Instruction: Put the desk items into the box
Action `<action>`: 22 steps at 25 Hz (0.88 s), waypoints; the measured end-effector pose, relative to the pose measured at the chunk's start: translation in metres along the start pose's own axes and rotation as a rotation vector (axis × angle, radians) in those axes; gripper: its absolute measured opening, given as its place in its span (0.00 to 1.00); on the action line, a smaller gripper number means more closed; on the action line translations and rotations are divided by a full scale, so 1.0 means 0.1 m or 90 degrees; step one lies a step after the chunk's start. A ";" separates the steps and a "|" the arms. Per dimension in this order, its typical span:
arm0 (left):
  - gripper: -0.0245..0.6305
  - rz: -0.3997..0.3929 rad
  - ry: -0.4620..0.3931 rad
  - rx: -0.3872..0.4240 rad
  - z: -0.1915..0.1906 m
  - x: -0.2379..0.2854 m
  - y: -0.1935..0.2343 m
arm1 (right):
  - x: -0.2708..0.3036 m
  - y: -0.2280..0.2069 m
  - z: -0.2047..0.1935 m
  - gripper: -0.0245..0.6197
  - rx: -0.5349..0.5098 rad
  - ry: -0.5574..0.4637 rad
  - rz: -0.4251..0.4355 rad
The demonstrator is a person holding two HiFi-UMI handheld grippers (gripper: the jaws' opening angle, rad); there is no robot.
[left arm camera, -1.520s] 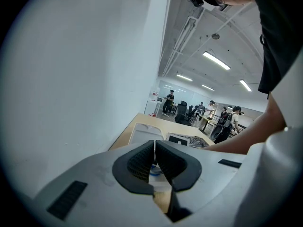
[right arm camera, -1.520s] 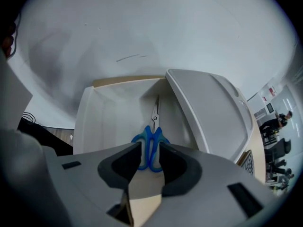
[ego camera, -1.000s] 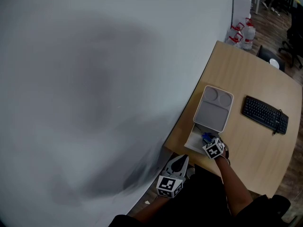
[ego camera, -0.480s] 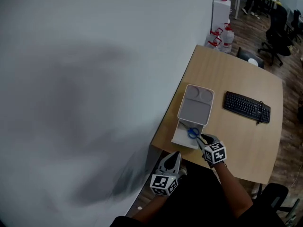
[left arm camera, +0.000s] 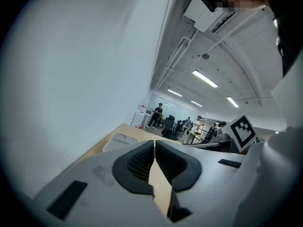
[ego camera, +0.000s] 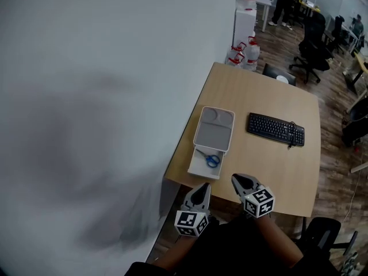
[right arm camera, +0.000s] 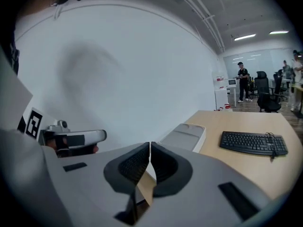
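A white box [ego camera: 199,168] stands at the near left corner of the wooden desk [ego camera: 270,160]. A pair of blue-handled scissors [ego camera: 210,159] lies inside it. Its grey lid [ego camera: 214,129] sits over the far part of the box, and the lid [right arm camera: 185,135] shows in the right gripper view too. Both grippers hang off the desk's near edge, short of the box. My left gripper [ego camera: 200,188] is shut and empty, its pads touching [left arm camera: 154,145]. My right gripper [ego camera: 241,179] is also shut on nothing [right arm camera: 150,148].
A black keyboard [ego camera: 276,129] lies to the right of the box, also seen as the keyboard [right arm camera: 253,143] in the right gripper view. A plain wall fills the left. Water bottles [ego camera: 244,53], a white cabinet [ego camera: 246,22] and office chairs [ego camera: 313,45] stand beyond the desk.
My right gripper has pulled back out of the box and its jaws have shut empty. The blue scissors stay in the box. The head view has drawn back from the desk.
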State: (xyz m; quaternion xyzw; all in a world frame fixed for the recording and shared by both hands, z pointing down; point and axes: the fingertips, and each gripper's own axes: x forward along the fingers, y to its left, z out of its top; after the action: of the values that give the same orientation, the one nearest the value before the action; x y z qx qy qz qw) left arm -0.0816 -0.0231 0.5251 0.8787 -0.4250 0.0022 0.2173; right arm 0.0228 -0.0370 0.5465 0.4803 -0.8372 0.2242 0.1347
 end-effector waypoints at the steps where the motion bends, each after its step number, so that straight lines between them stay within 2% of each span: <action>1: 0.07 -0.009 -0.004 0.006 0.02 0.03 -0.09 | -0.10 0.00 0.03 0.14 0.000 -0.012 0.000; 4: 0.07 -0.034 -0.018 0.024 0.10 0.12 -0.41 | -0.49 -0.13 0.14 0.14 -0.009 -0.053 -0.032; 7: 0.07 -0.060 -0.022 0.052 0.10 0.27 -0.78 | -0.92 -0.41 0.18 0.14 -0.016 -0.094 -0.091; 14: 0.07 -0.090 -0.043 0.151 0.13 0.35 -1.81 | -2.17 -0.86 0.12 0.14 -0.036 -0.165 -0.207; 17: 0.07 -0.098 -0.057 0.154 0.14 0.34 -2.12 | -2.61 -0.93 0.05 0.14 -0.032 -0.190 -0.244; 22: 0.07 -0.122 -0.052 0.158 -0.04 0.27 -2.60 | -3.17 -0.96 -0.08 0.13 -0.037 -0.207 -0.285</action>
State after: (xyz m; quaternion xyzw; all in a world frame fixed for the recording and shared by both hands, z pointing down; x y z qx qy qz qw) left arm 0.1309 0.1004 0.4348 0.9346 -0.3443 -0.0021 0.0889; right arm 0.2647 0.1607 0.4371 0.6791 -0.7268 0.0849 0.0586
